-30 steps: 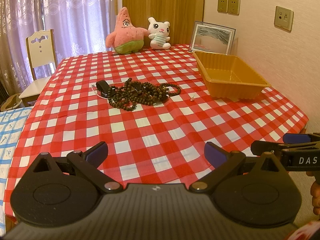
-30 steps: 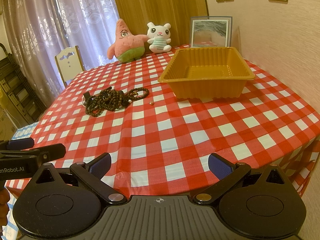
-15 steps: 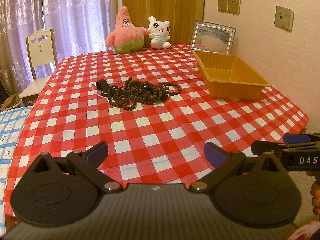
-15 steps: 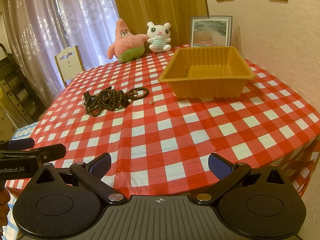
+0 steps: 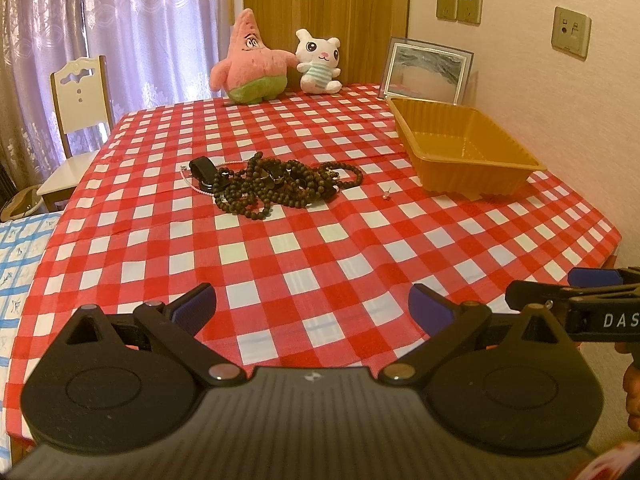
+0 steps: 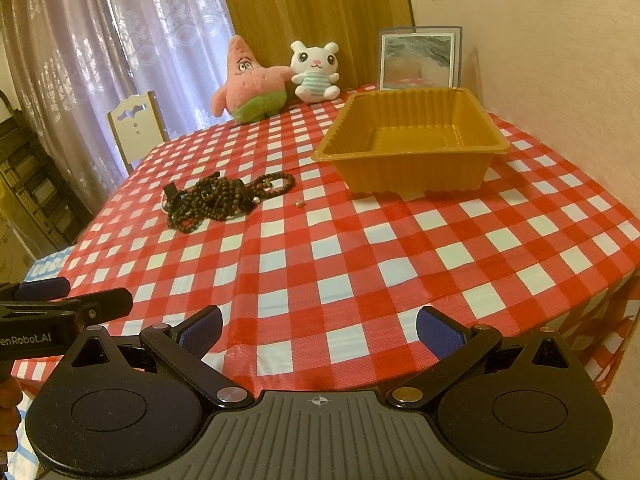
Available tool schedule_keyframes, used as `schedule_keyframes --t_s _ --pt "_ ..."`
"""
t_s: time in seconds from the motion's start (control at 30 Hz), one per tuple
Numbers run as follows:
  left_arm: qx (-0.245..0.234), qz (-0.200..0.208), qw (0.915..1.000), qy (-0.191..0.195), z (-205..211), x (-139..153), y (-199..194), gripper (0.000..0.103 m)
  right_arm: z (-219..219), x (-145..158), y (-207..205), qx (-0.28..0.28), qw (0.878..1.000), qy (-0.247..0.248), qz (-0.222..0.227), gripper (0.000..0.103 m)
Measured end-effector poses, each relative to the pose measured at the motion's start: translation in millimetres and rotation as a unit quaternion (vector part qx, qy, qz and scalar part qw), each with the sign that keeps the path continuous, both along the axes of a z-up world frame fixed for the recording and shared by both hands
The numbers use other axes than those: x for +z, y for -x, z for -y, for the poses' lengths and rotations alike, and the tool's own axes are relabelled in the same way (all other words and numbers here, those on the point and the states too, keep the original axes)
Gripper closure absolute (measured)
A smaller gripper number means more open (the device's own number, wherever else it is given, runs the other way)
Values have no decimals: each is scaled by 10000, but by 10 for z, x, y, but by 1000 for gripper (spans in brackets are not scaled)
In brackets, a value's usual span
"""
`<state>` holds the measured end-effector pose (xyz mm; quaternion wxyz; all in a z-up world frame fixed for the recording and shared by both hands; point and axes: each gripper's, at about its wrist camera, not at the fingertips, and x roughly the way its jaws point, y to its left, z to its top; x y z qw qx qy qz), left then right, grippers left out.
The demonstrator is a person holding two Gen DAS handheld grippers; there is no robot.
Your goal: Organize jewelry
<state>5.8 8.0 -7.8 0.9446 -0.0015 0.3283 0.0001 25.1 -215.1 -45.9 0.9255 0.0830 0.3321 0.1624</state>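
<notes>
We're hovering at the near edge of the table (image 5: 280, 264), nothing picked up yet. Starting on the left, our left gripper (image 5: 312, 304) is holding its fingers spread wide and carrying nothing. Ahead of it, well apart and slightly left of its centre line, the pile of dark beads (image 5: 276, 186) is lying tangled on the checked cloth, stretching crosswise to our line of approach, with a black clip-like piece (image 5: 202, 169) at its left end. Moving right, a tiny earring or stud (image 5: 386, 196) is sitting alone between the pile and the orange tray (image 5: 480, 178), which is waiting empty near the wall. Furthest right, our right gripper (image 6: 318, 330) is gaping just as wide, also empty; from there the beads (image 6: 224, 198) are lying far off to its left, while the tray (image 6: 412, 172) is sitting almost dead ahead. So we're judging the left gripper better lined up for the grab, reaching straight forward.
</notes>
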Motion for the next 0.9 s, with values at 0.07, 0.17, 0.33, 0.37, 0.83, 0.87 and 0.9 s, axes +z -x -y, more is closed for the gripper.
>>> schedule_keyframes --t_s 0.07,0.17,0.33,0.37,0.83,0.87,0.9 --pt "-9 -1 10000 13 8 -6 -83 1 50 10 -31 -49 9999 -98 -25 0" --pt "-23 -16 10000 59 25 -38 -191 1 150 -10 -93 -241 9996 -118 87 0" --pt "4 25 10000 -47 2 -99 -401 1 295 -89 -281 -693 9969 180 319 0" --pt "0 39 10000 -56 -1 -106 -446 1 338 -111 -334 -790 9961 162 355 0" --pt "-255 115 9996 -37 149 -248 -1233 6 829 -122 -1092 -1666 9838 -160 641 19" --pt "-289 110 9995 -27 174 -258 -1295 6 863 -123 -1129 -1761 9818 -211 682 21" --pt "-320 107 9994 -19 201 -266 -1358 6 893 -125 -1160 -1856 9796 -262 719 21"
